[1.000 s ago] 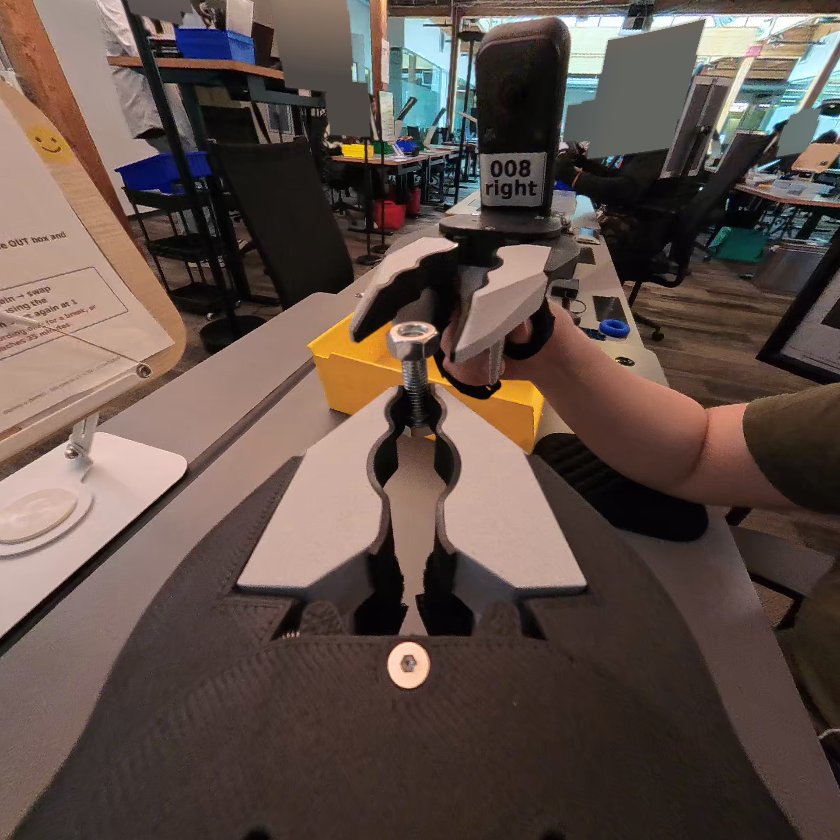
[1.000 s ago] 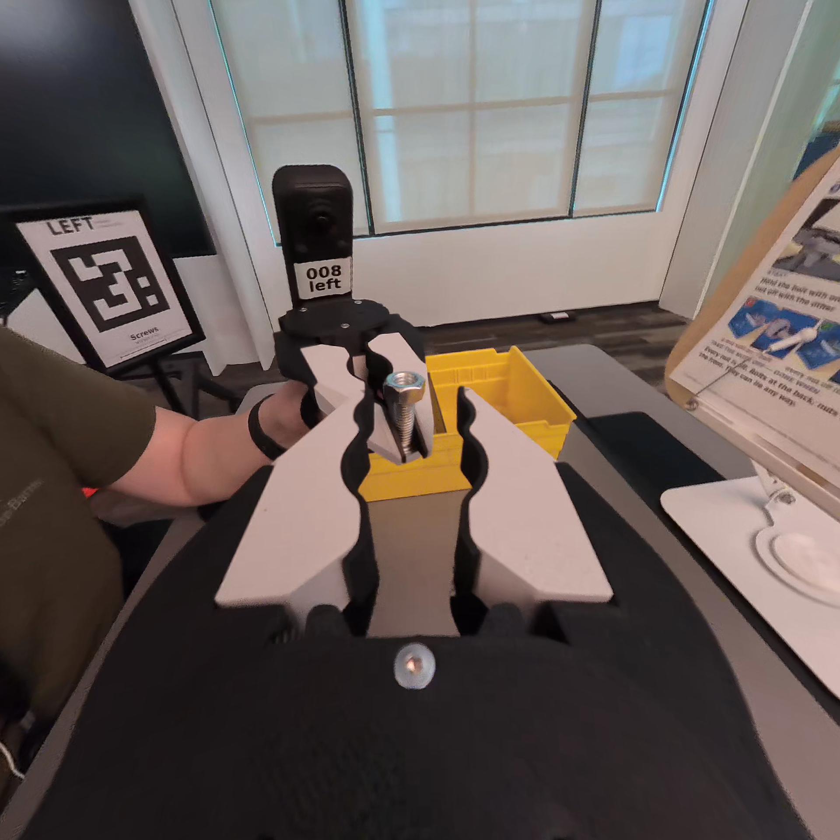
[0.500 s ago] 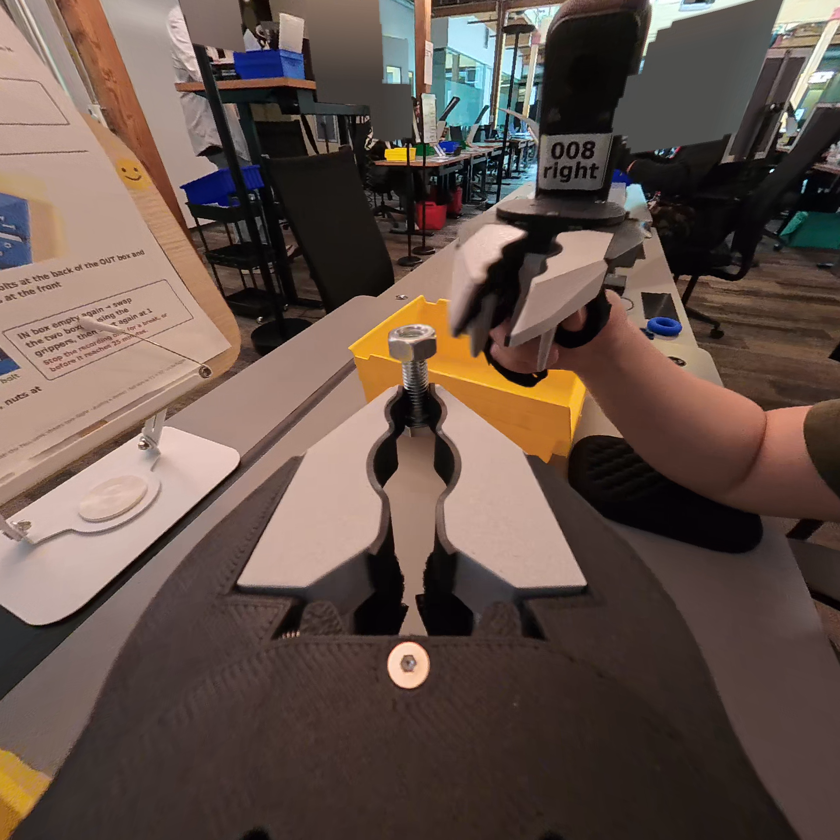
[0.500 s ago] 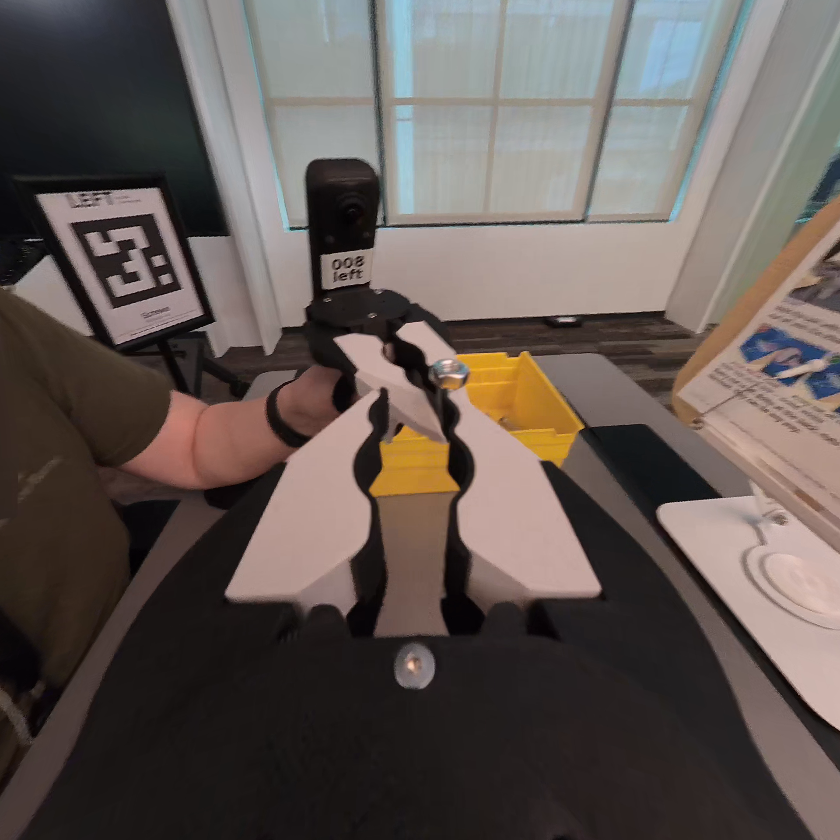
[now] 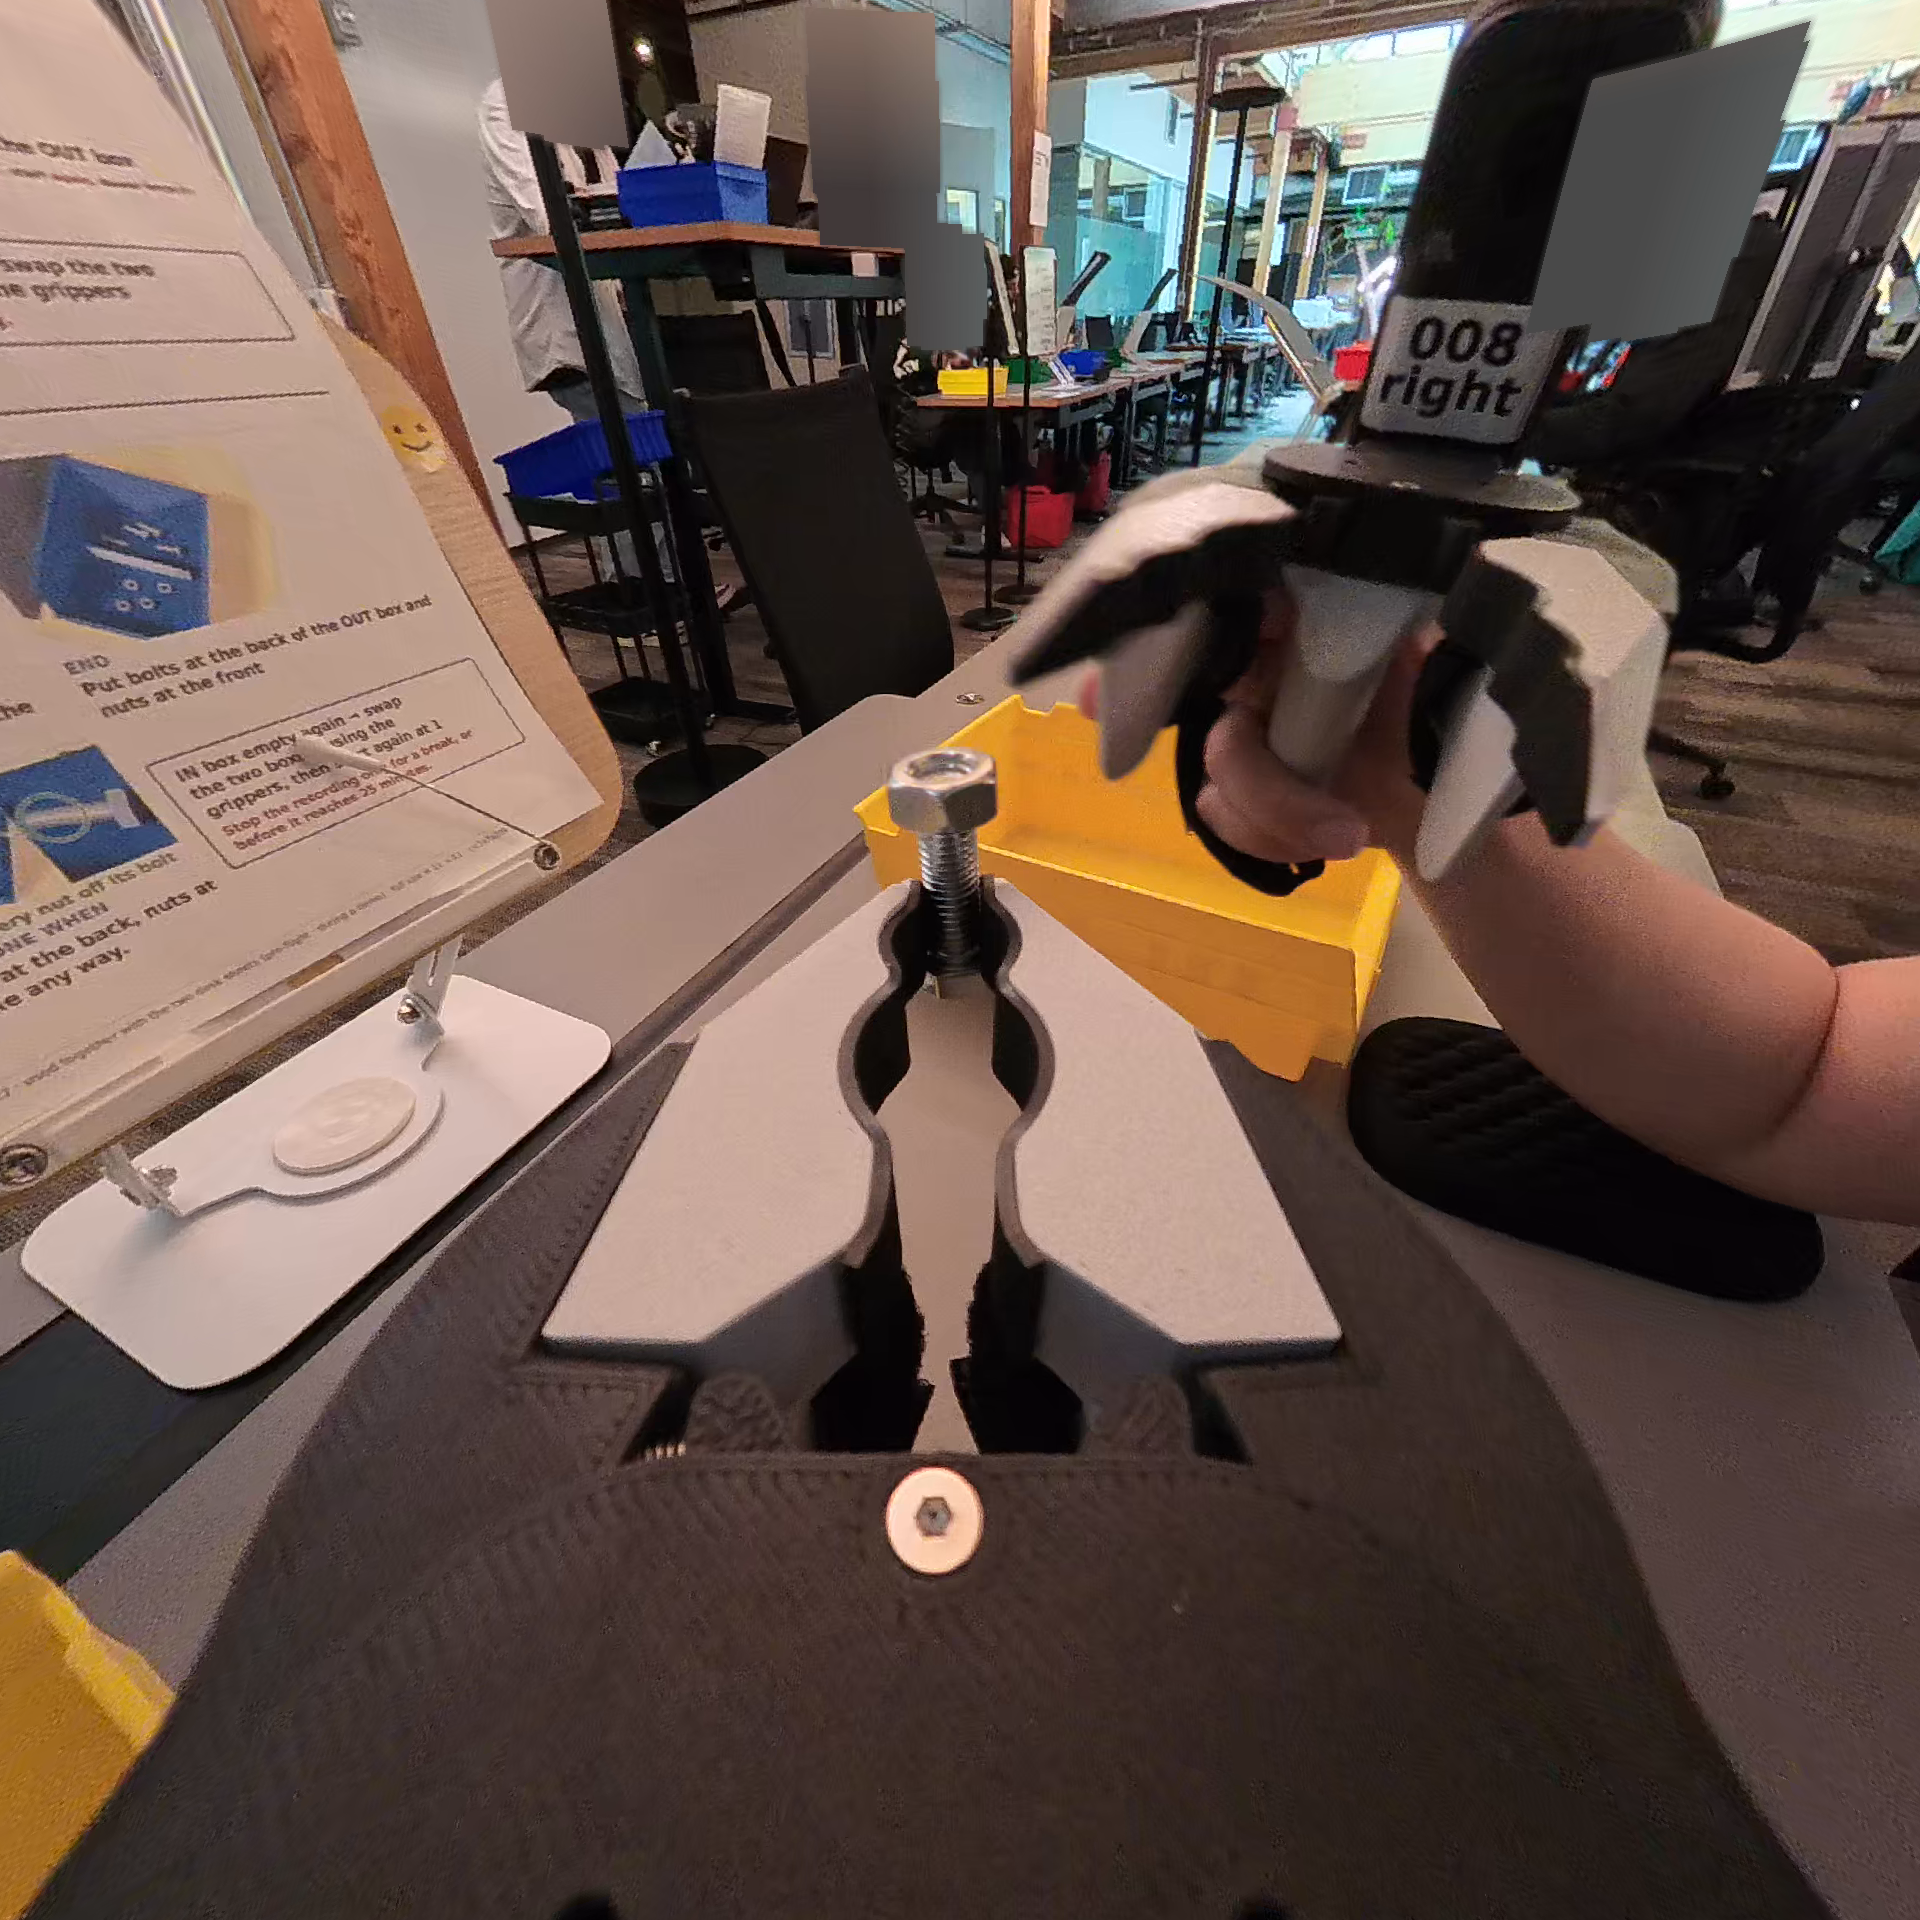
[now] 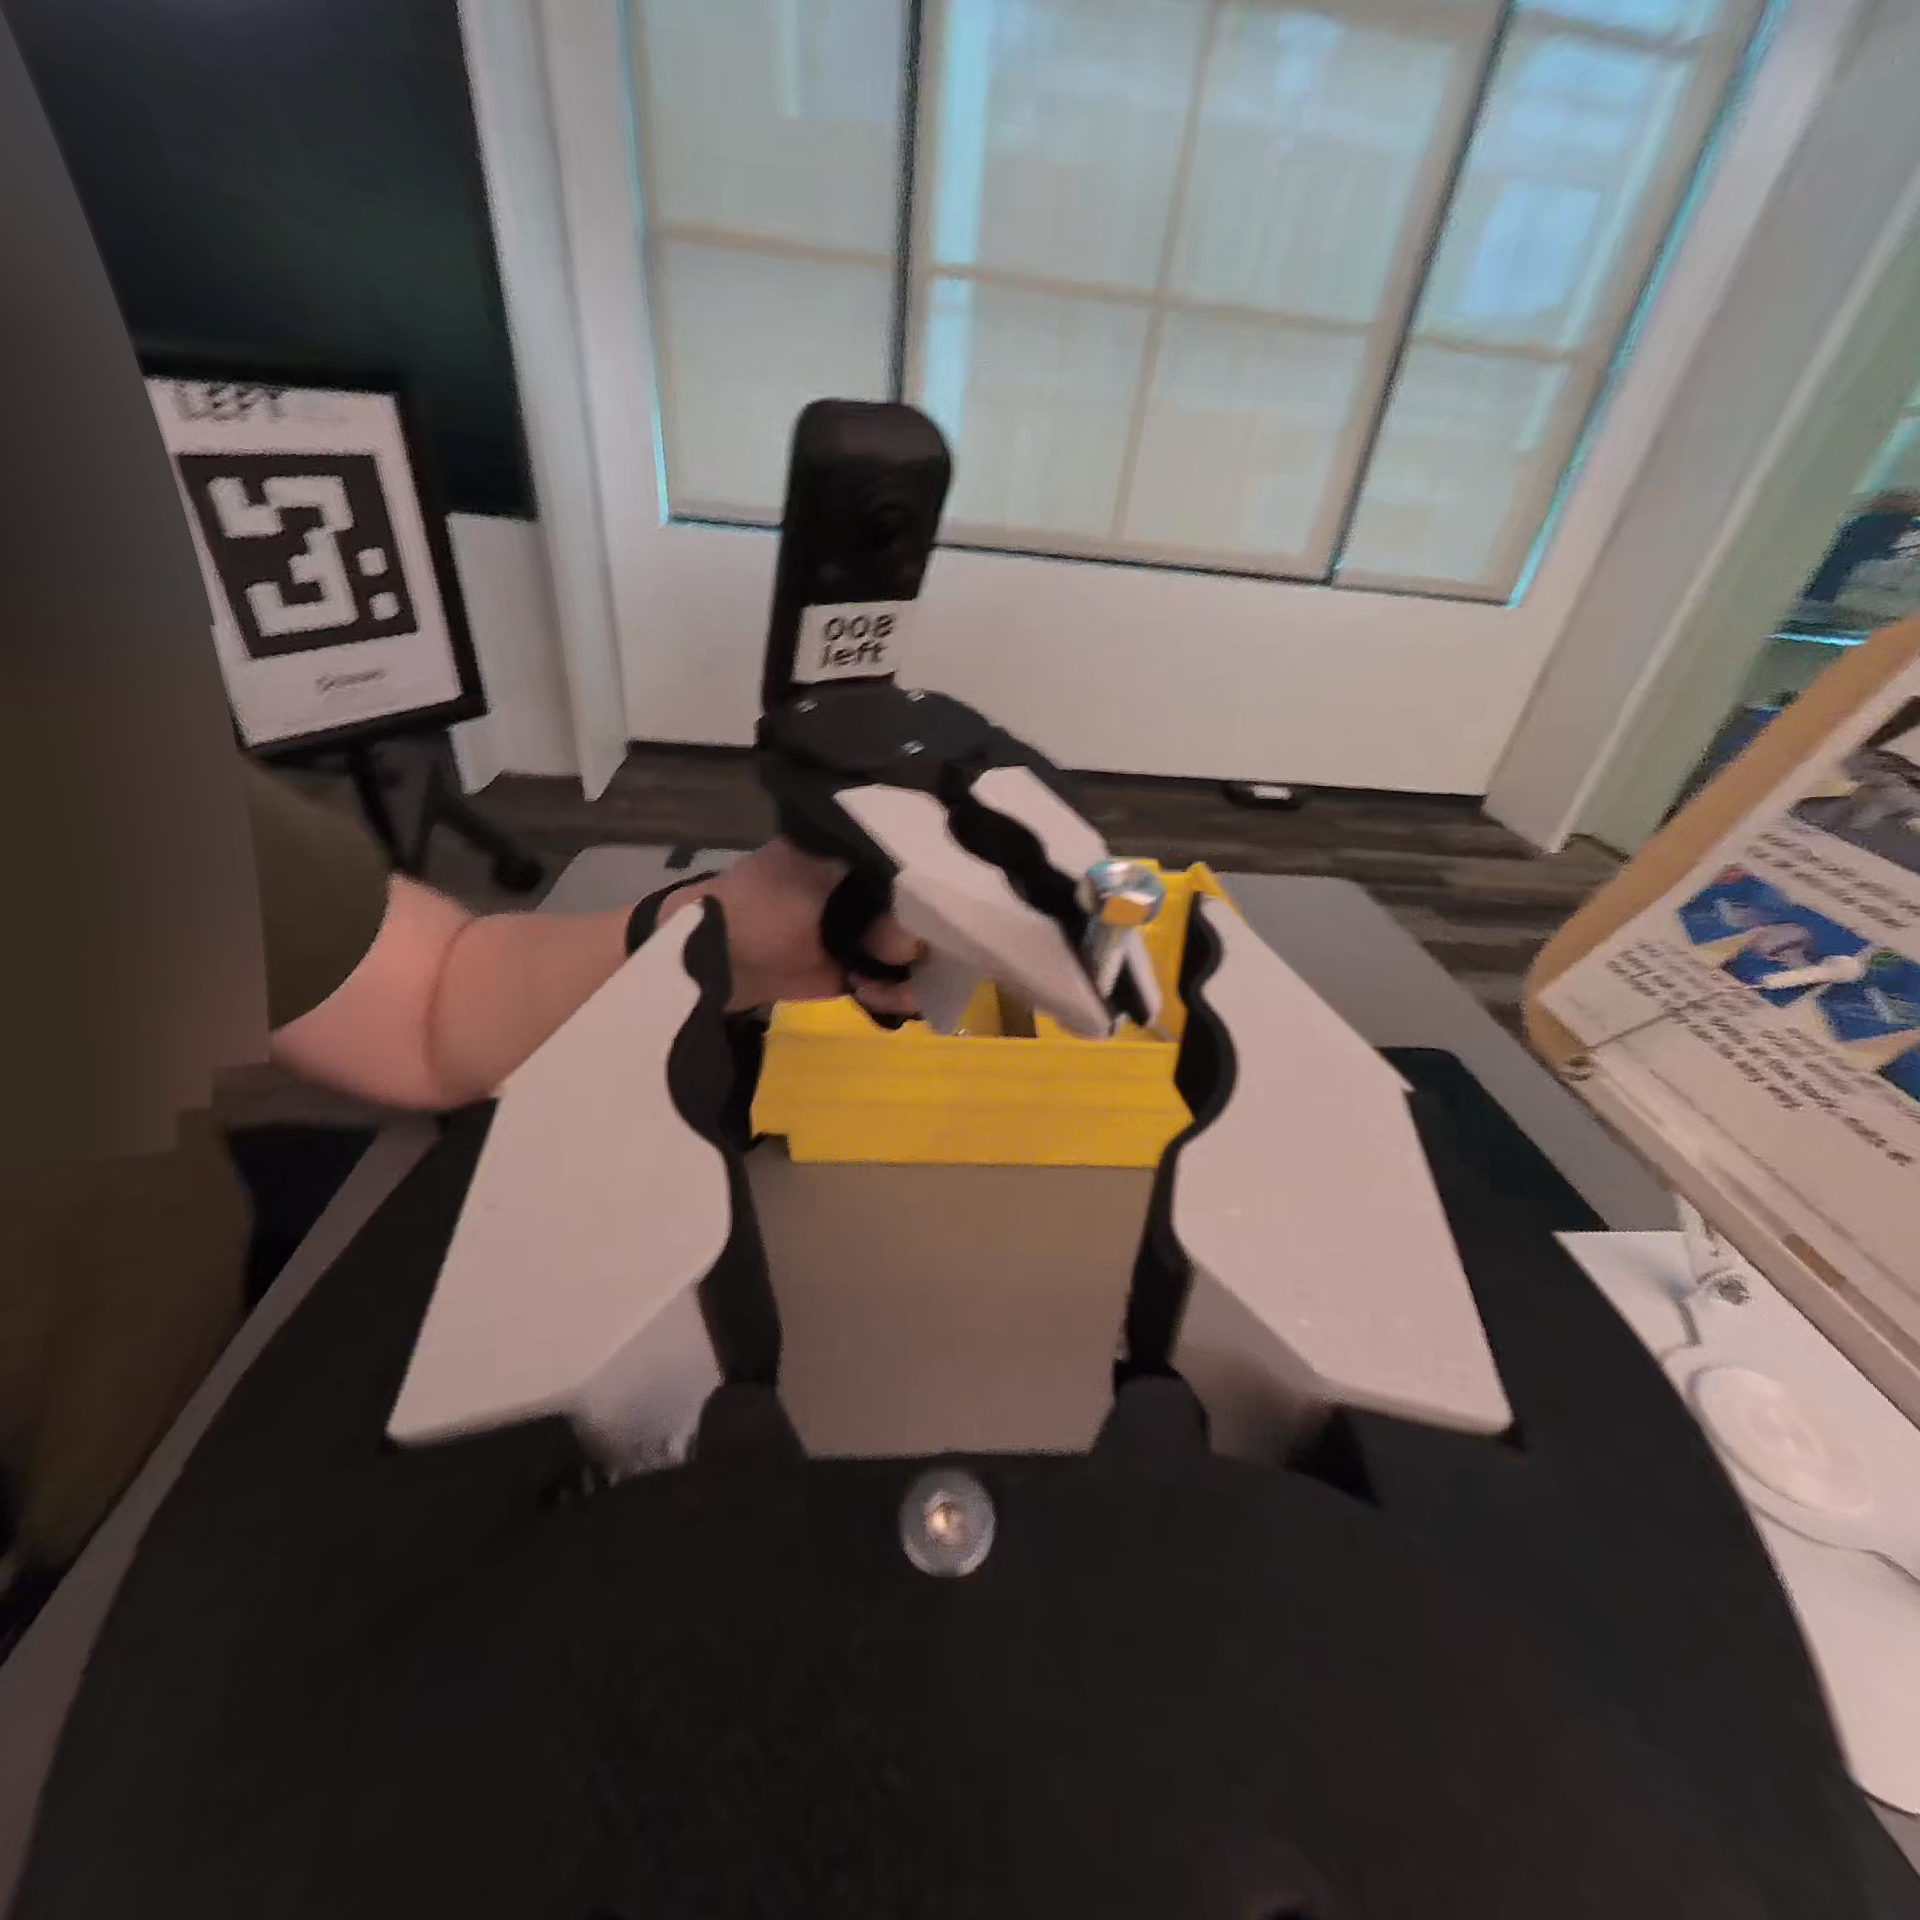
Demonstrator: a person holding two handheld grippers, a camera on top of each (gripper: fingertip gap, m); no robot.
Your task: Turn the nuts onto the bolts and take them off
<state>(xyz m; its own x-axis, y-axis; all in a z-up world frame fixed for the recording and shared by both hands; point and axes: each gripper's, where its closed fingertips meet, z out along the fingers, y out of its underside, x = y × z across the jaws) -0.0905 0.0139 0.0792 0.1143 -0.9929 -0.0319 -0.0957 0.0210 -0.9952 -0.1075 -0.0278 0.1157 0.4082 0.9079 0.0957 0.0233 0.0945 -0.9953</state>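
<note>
My left gripper (image 5: pixel 948 935) is shut on the lower part of a silver bolt (image 5: pixel 951 883) that stands upright, with a hex nut (image 5: pixel 942 792) at its top end. The bolt's lower end is hidden between the fingers. My right gripper (image 6: pixel 956 935) is wide open and empty. In the left wrist view the right gripper (image 5: pixel 1299 800) hangs up and to the right of the bolt, apart from it, over a yellow bin (image 5: pixel 1143 883). In the right wrist view the left gripper (image 6: pixel 1117 997) holds the bolt (image 6: pixel 1110 956) and nut (image 6: pixel 1122 896) tilted over the bin (image 6: pixel 966 1101).
An instruction board (image 5: pixel 260 623) on a white stand (image 5: pixel 312 1174) stands at the left of the grey table (image 5: pixel 727 883). A black wrist pad (image 5: pixel 1558 1164) lies right of the bin. A second yellow box corner (image 5: pixel 62 1714) shows lower left. A marker sign (image 6: pixel 301 561) stands behind. Left tips to right tips: about 6 centimetres.
My right gripper has pulled away from the nut, moved to the right and opened wider. My left gripper has kept its hold on the bolt and swung towards the instruction board.
</note>
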